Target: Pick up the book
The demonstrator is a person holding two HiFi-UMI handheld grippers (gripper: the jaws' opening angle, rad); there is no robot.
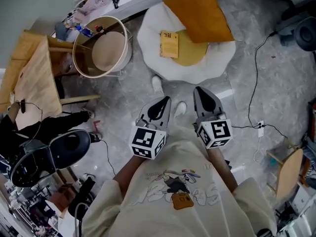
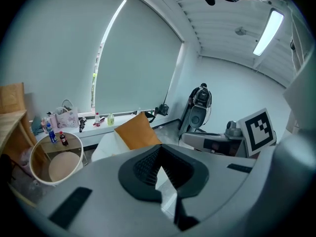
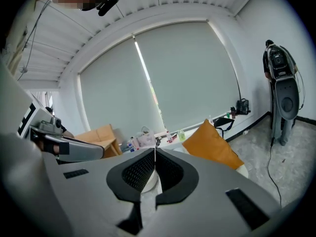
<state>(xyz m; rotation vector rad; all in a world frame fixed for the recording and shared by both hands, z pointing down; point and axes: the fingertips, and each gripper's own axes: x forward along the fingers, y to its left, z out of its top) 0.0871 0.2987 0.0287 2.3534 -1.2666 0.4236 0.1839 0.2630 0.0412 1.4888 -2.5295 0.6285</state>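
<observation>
Nearest, my left claw (image 1: 160, 105) and right claw (image 1: 203, 97) are clenched on nothing. The book (image 1: 169, 44) lies far ahead on the white cushion (image 1: 148, 38), left of the orange pillow (image 1: 200, 14). I judge this the approach: next, release one claw and reach out.

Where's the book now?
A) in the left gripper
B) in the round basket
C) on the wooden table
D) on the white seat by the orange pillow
D: the book lies flat on the white seat beside the orange pillow; left gripper and right gripper are shut, empty, short of it.
</observation>
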